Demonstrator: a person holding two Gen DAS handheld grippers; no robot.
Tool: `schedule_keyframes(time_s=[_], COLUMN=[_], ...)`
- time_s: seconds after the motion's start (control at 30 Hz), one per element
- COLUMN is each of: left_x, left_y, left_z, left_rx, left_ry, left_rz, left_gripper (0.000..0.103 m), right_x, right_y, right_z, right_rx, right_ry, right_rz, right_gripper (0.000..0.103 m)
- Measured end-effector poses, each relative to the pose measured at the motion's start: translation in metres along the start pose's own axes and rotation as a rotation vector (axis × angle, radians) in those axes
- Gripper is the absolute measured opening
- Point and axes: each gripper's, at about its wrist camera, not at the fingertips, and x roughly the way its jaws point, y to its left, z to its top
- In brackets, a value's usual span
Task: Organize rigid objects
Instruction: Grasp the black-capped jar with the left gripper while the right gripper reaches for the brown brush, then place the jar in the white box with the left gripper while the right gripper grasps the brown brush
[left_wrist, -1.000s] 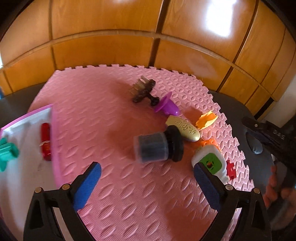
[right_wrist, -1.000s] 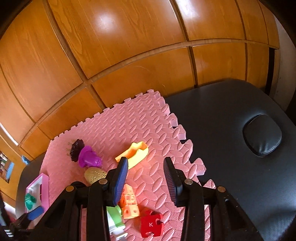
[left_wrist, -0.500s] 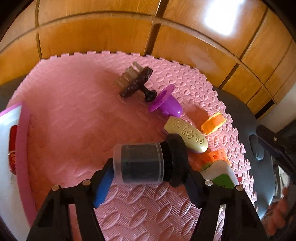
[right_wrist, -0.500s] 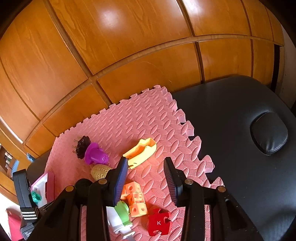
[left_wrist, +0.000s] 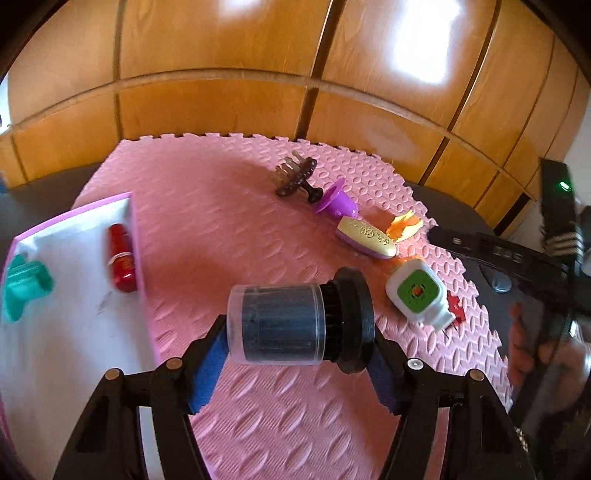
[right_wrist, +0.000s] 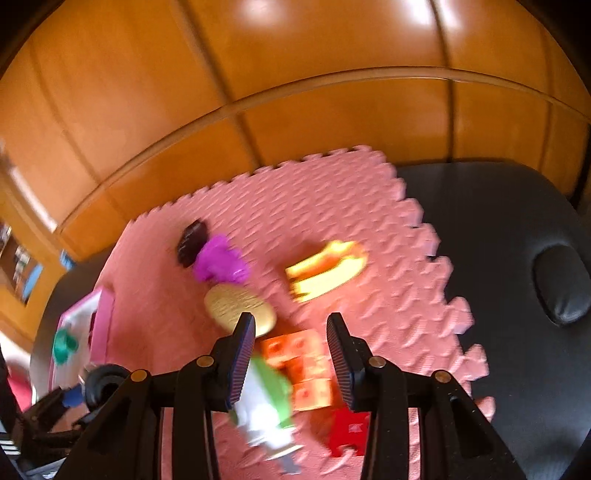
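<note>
moved: left gripper (left_wrist: 297, 360) closed onto jar (left_wrist: 284, 325), lifted off mat (left_wrist: 229, 221)
right gripper (right_wrist: 291, 360): part-open, empty
tray (left_wrist: 55, 332), 9 o'clock: 2 items

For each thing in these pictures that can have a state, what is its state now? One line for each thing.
left gripper: shut on the jar, which is lifted.
jar: lying sideways between the pads, black lid on.
right gripper: jaws apart, nothing held.
red bottle: lying in the tray.
teal piece: lying in the tray.
tray: lies at the mat's edge.
green-and-white bottle: lying on the mat.
</note>
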Motion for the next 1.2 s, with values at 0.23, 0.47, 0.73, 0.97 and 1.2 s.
schedule_keyframes(time_s=[0.23, 0.47, 0.73, 0.97, 1.2], left_x=[-0.028, -0.048, -0.057, -0.061, -0.069], left_y=[0.019, 0.036, 0.062, 0.074, 0.083], left_z=[-0.013, -0.017, -0.019, -0.024, -0.03], left_rx=[-0.037, -0.072, -0.127, -0.159, -0.179], left_ry=[-0.026, -0.063, -0.067, -0.061, -0.073], left_rz=[-0.021, -0.03, -0.026, -0.011, 0.014], left_gripper=[0.069, 0.069, 0.069, 0.069, 0.069], right_x=[0.021, 0.072, 0.14, 0.158, 0.109], right_y=[0.063, 0.104, 0.132, 0.136, 0.157], right_z=[0.027, 0.066, 0.083, 0.078, 0.067], right_rx=[-0.201, -0.296, -0.376, -0.362, -0.418], right_ry=[0.036, 0.11, 0.217, 0.219, 0.139], right_rz=[0.043, 0.005, -0.094, -0.094, -0.032], right_gripper=[0.052, 0.053, 0.054, 0.048, 0.048])
